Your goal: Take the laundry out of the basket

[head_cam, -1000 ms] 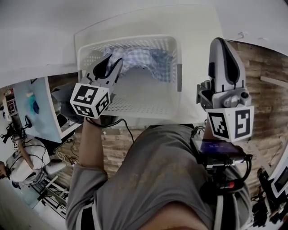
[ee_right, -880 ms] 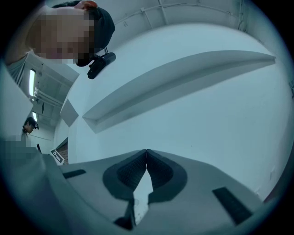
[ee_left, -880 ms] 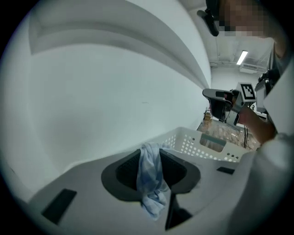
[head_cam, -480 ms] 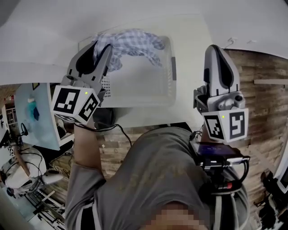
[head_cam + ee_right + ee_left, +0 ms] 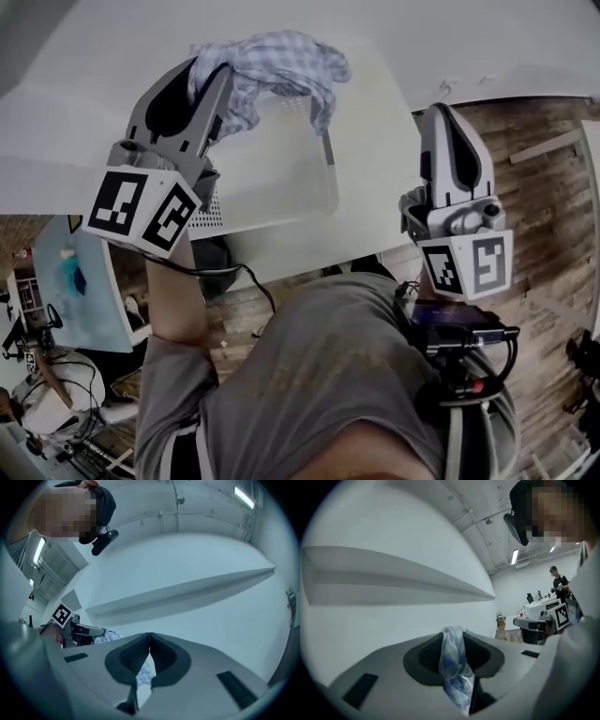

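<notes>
Blue-checked crumpled cloth (image 5: 281,61) pinched in left tool (image 5: 210,75); right tool (image 5: 442,112) closed, seemingly empty

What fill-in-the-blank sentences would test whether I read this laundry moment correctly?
1. The left gripper is shut on a blue-and-white ___-patterned cloth.
2. The right gripper has its jaws ___, with nothing held.
3. The laundry basket under the lifted cloth is ___ in colour.

Missing words: checked; shut; white.
</notes>
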The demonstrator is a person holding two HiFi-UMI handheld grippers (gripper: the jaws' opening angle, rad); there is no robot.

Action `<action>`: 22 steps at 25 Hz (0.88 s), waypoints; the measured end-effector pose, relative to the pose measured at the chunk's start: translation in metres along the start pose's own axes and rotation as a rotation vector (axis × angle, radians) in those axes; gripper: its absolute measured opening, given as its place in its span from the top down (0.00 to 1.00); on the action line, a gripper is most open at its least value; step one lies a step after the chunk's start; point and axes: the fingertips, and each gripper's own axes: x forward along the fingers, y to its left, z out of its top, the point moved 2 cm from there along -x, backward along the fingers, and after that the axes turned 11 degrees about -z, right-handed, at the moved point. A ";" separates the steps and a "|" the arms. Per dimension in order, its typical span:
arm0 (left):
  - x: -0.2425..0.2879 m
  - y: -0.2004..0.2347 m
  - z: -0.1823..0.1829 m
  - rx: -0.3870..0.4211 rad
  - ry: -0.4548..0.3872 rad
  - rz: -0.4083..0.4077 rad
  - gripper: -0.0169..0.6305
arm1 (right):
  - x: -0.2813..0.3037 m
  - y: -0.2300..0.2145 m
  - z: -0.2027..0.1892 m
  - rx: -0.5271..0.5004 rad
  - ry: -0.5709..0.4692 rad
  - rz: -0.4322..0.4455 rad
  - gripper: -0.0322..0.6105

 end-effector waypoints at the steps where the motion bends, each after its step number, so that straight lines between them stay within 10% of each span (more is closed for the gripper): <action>1: 0.005 -0.006 0.006 0.005 -0.014 -0.017 0.79 | -0.005 -0.004 0.004 -0.007 -0.008 -0.012 0.94; 22: 0.105 -0.159 0.009 0.014 -0.072 -0.361 0.78 | -0.092 -0.095 0.044 -0.098 -0.074 -0.242 0.94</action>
